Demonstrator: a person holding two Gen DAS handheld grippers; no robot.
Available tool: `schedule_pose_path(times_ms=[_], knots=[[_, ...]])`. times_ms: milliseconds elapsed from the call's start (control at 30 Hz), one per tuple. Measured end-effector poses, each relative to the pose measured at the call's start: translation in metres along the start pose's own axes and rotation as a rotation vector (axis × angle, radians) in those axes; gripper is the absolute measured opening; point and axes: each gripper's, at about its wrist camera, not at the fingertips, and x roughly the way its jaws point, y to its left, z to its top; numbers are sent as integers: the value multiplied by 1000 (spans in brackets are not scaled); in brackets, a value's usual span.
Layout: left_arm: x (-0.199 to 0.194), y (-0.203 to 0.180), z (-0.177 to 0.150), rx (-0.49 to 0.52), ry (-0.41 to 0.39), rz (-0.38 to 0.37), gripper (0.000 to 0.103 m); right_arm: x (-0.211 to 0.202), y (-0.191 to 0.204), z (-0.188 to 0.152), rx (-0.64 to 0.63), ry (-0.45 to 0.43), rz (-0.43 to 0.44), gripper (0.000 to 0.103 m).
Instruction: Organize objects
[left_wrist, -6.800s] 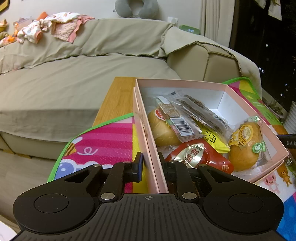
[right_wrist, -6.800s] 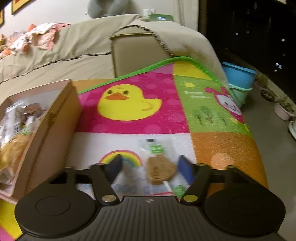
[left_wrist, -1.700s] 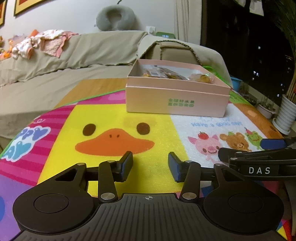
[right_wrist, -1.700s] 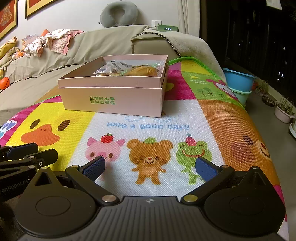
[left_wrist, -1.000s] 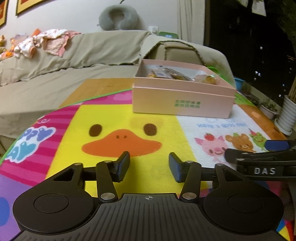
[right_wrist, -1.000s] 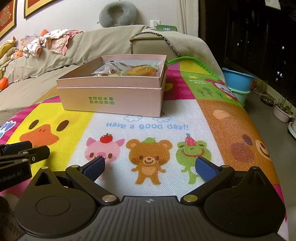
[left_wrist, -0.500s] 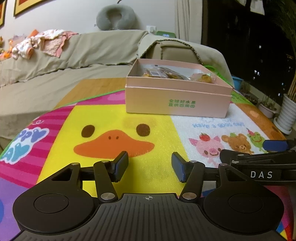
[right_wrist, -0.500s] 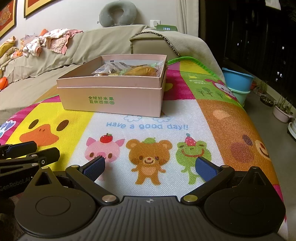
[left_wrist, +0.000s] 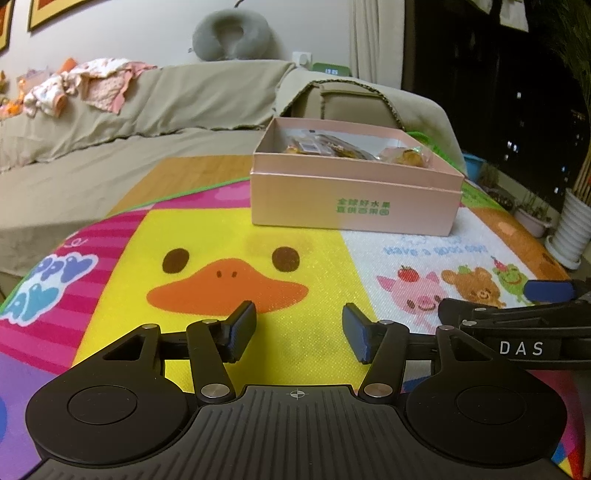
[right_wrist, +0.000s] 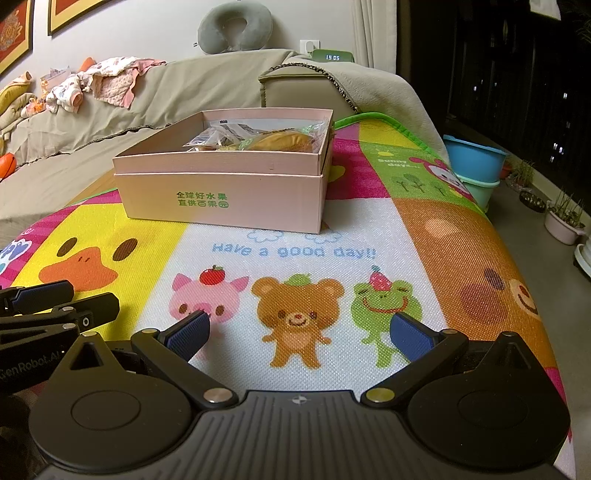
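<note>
Left gripper (left_wrist: 299, 330) fingers just widened, empty; right gripper (right_wrist: 301, 332) spread wide, empty. Pink box (right_wrist: 225, 188) far on surface, contents probably wrapped snacks.

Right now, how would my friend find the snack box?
Look at the bright cartoon mat in front of the beige sofa. At its far end, past the pig, bear and frog, stands the pink box. It is open, has green writing, and holds wrapped snacks.
</note>
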Motion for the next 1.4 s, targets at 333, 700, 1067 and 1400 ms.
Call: schedule_pose_path(times_ms=[333, 700, 1067, 1400], knots=[[-2, 1, -1, -8, -1, -7, 59, 0, 0, 0, -1, 0, 0, 103], [-2, 2, -1, -12, -1, -9, 59, 0, 0, 0, -1, 1, 0, 103], [-2, 3, -1, -15, -1, -11, 59, 0, 0, 0, -1, 0, 0, 103], [-1, 3, -1, -10, 0, -8, 59, 0, 0, 0, -1, 0, 0, 103]])
